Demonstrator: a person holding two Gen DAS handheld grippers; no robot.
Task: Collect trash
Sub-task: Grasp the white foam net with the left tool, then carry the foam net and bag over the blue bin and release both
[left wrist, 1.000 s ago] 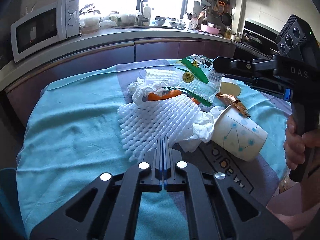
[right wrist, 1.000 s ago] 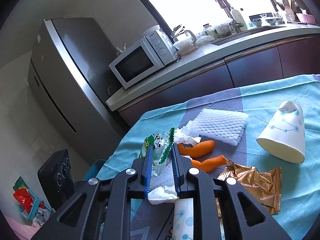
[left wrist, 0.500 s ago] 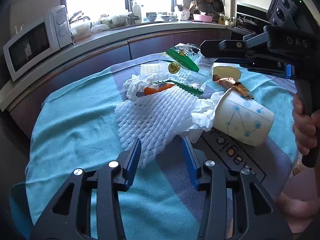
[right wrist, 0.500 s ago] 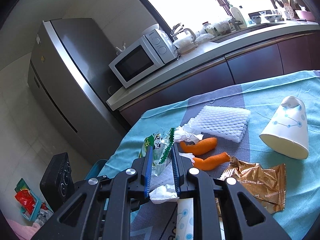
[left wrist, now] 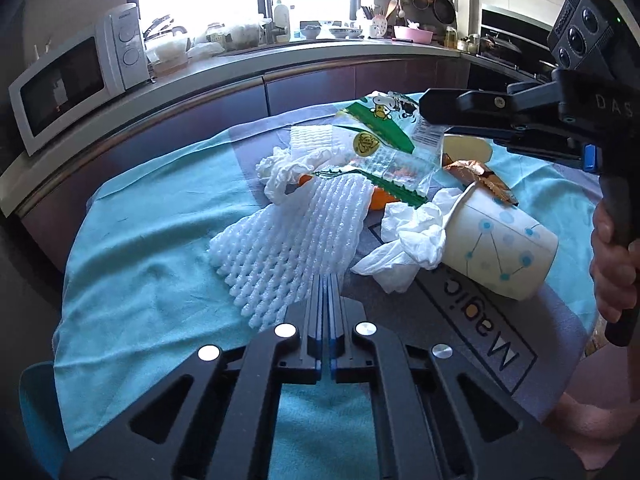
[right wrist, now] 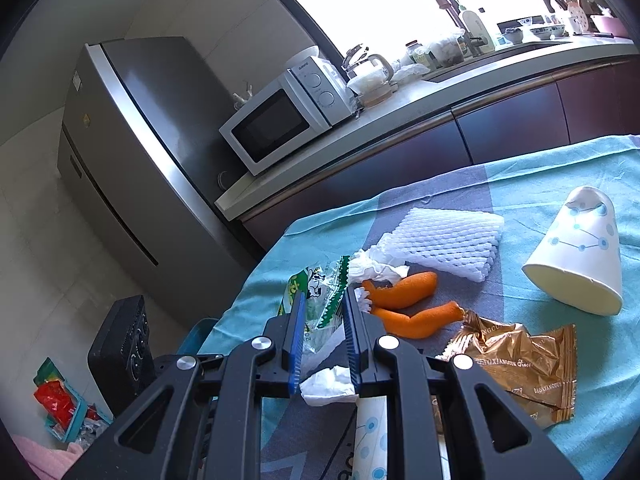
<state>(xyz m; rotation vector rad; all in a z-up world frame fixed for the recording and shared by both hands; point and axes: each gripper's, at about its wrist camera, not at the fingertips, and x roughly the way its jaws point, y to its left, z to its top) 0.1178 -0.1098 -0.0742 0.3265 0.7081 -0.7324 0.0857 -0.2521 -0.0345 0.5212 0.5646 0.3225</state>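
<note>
My left gripper [left wrist: 325,280] is shut on the near edge of a white foam fruit net [left wrist: 292,240] lying on the teal tablecloth [left wrist: 152,248]. My right gripper [right wrist: 322,304] is shut on a clear green-printed snack bag [right wrist: 320,292], which hangs in the air over the pile in the left wrist view [left wrist: 380,140]. Beside the net lie a crumpled white tissue [left wrist: 408,240] and a paper cup [left wrist: 500,244] on its side. Orange peels [right wrist: 408,304], a gold wrapper [right wrist: 516,360], a second foam net [right wrist: 452,244] and a second cup [right wrist: 580,256] lie behind.
The kitchen counter [left wrist: 280,64] with a microwave [left wrist: 76,76] runs behind the table. A fridge [right wrist: 132,160] stands to the left. A teal bin edge [left wrist: 36,412] shows at the table's near left. A basket of trash [right wrist: 64,404] sits on the floor.
My left gripper opened half a second ago and has now shut on the foam net's edge. My right gripper still holds the snack bag, raised a little higher.
</note>
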